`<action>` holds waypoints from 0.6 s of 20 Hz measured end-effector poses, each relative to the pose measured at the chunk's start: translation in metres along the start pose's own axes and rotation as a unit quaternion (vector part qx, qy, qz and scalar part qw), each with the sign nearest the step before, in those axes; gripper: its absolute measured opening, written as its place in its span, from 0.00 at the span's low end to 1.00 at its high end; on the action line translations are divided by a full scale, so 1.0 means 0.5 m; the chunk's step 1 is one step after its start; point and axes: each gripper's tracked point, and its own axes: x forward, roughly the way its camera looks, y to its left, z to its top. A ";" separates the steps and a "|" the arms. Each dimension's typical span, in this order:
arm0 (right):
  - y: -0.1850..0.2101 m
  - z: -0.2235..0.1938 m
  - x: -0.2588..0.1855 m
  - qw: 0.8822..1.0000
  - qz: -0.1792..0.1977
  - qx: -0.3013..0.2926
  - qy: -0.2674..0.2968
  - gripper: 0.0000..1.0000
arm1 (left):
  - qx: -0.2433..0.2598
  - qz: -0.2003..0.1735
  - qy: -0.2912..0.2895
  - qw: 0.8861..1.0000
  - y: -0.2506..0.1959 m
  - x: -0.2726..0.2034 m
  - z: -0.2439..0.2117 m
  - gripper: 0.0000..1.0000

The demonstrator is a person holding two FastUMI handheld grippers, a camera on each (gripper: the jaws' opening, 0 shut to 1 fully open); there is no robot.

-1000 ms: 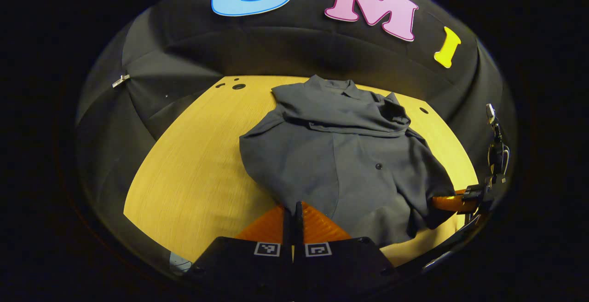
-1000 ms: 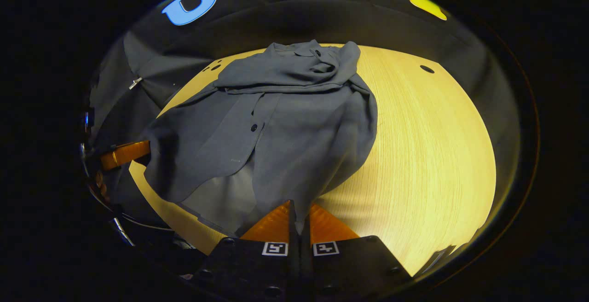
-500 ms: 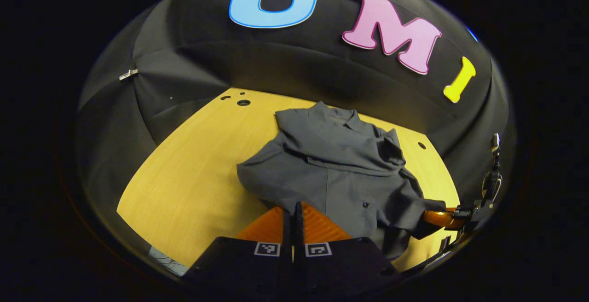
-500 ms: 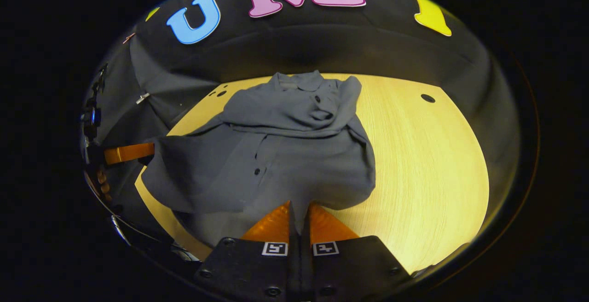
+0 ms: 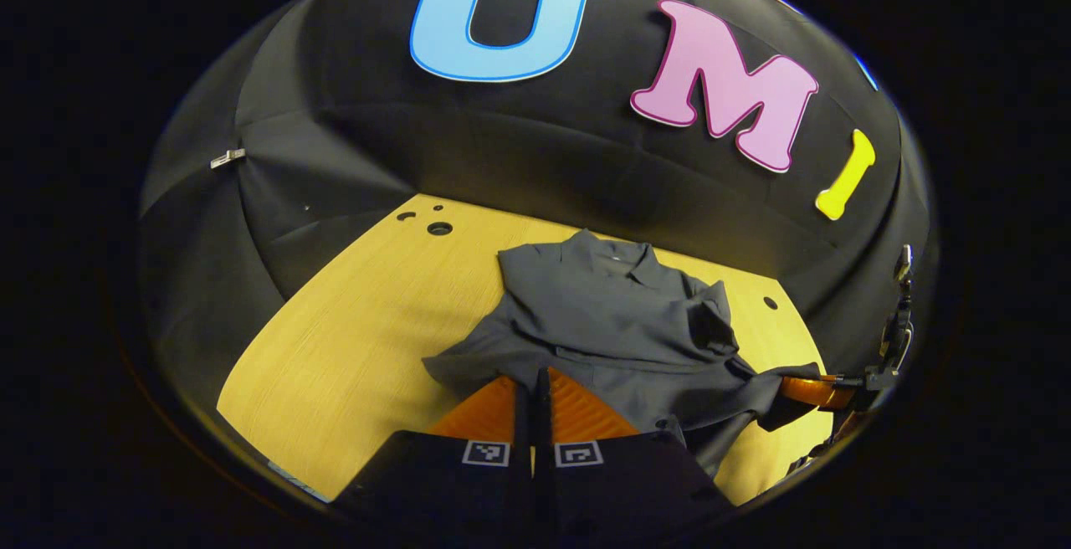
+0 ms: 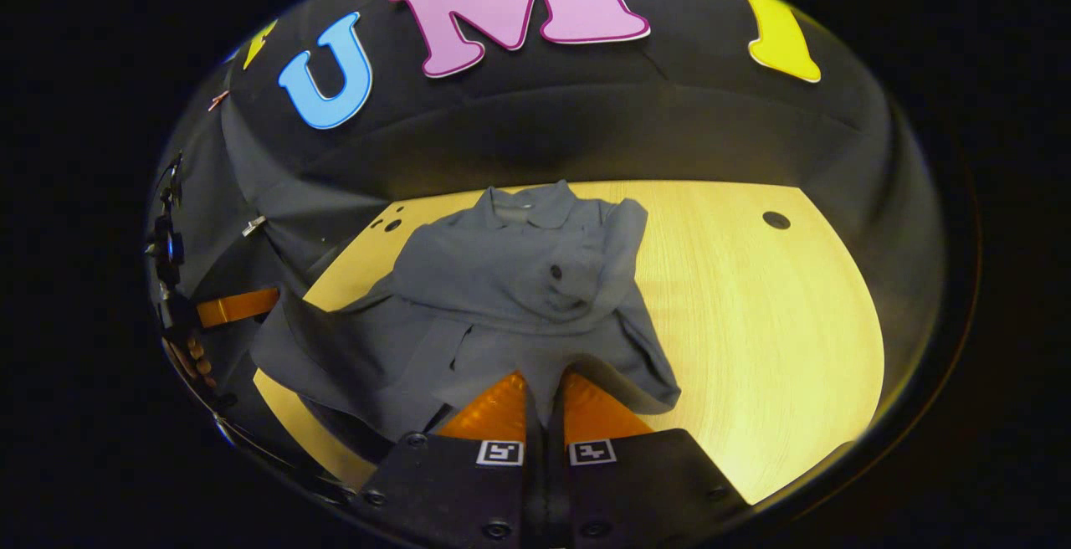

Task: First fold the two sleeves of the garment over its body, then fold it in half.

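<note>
You have the left gripper and right gripper each clenched on the garment hem, its collar lying straight ahead across the table

The left gripper has its orange fingers pressed together, pinching grey cloth at their tips. The right gripper is clamped the same way, fingers level and pointing forward over the table.
</note>
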 end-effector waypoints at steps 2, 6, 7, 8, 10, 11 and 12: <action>-0.009 0.033 0.013 1.000 -0.001 0.002 -0.012 0.05 | 0.001 -0.004 -0.009 1.000 -0.007 0.023 0.030 0.06; -0.030 0.094 0.050 0.999 -0.007 0.007 -0.034 0.05 | 0.010 -0.015 -0.029 0.999 -0.029 0.076 0.096 0.05; -0.036 0.111 0.061 0.999 -0.009 0.008 -0.040 0.05 | 0.015 -0.017 -0.035 0.999 -0.033 0.092 0.114 0.05; -0.043 0.129 0.072 0.999 -0.011 0.006 -0.046 0.05 | 0.019 -0.020 -0.042 0.999 -0.037 0.107 0.133 0.05; -0.058 0.162 0.093 0.998 -0.018 0.005 -0.058 0.05 | 0.024 -0.022 -0.056 0.998 -0.042 0.138 0.174 0.05; -0.067 0.182 0.104 0.998 -0.020 0.007 -0.066 0.05 | 0.025 -0.024 -0.064 0.997 -0.044 0.152 0.196 0.02; -0.076 0.203 0.113 0.997 -0.024 0.007 -0.075 0.05 | 0.029 -0.024 -0.072 0.997 -0.042 0.170 0.216 0.05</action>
